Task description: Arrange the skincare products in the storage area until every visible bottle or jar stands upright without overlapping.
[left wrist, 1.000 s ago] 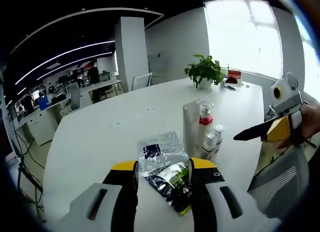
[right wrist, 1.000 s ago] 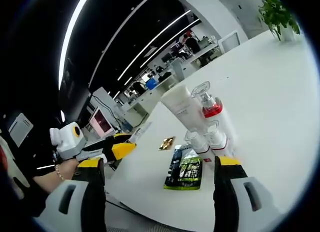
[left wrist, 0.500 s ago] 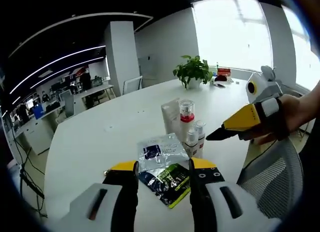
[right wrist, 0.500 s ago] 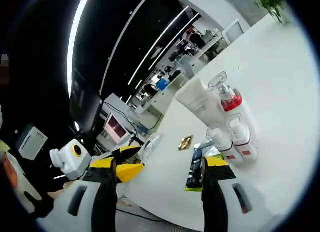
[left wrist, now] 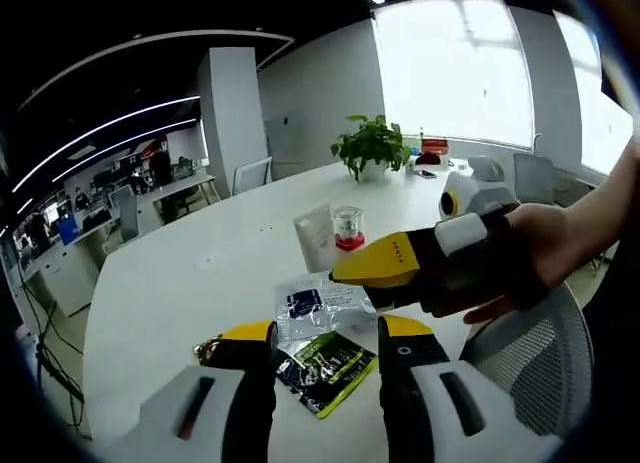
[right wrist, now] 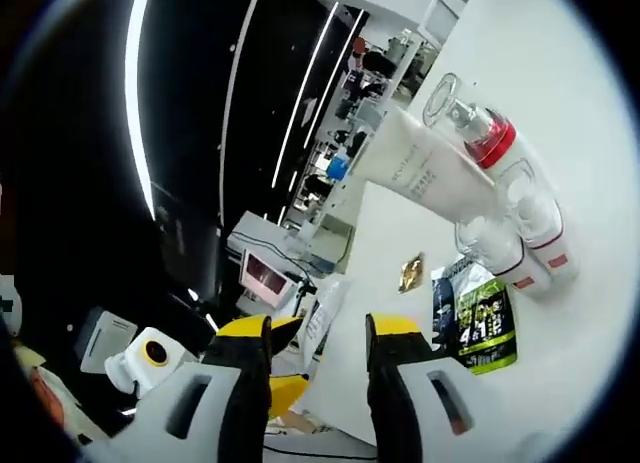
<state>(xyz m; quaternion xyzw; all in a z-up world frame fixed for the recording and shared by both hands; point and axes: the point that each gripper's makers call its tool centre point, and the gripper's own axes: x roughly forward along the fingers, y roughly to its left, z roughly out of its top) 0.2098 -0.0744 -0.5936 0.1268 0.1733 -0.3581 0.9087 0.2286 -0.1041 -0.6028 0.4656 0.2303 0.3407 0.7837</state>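
In the left gripper view we see our left gripper (left wrist: 325,338) low over the white table (left wrist: 180,283). Its jaws are a little way apart and hold nothing. Between them lies a dark green packet (left wrist: 325,368), and just past it a clear packet (left wrist: 320,303). Our right gripper (left wrist: 385,268) comes in from the right, held in a hand (left wrist: 510,263). Behind it stand a white tube (left wrist: 315,238) and a bottle with a red band (left wrist: 348,228), close together. A green plant (left wrist: 372,148) sits far back.

In the right gripper view the right gripper (right wrist: 318,333) has its jaws partly apart and holds nothing. Beyond it two small white bottles (right wrist: 520,248) stand side by side, next to the tube (right wrist: 425,173) and the red-banded bottle (right wrist: 480,128). The green packet (right wrist: 475,318) lies beside a small gold wrapper (right wrist: 410,273).
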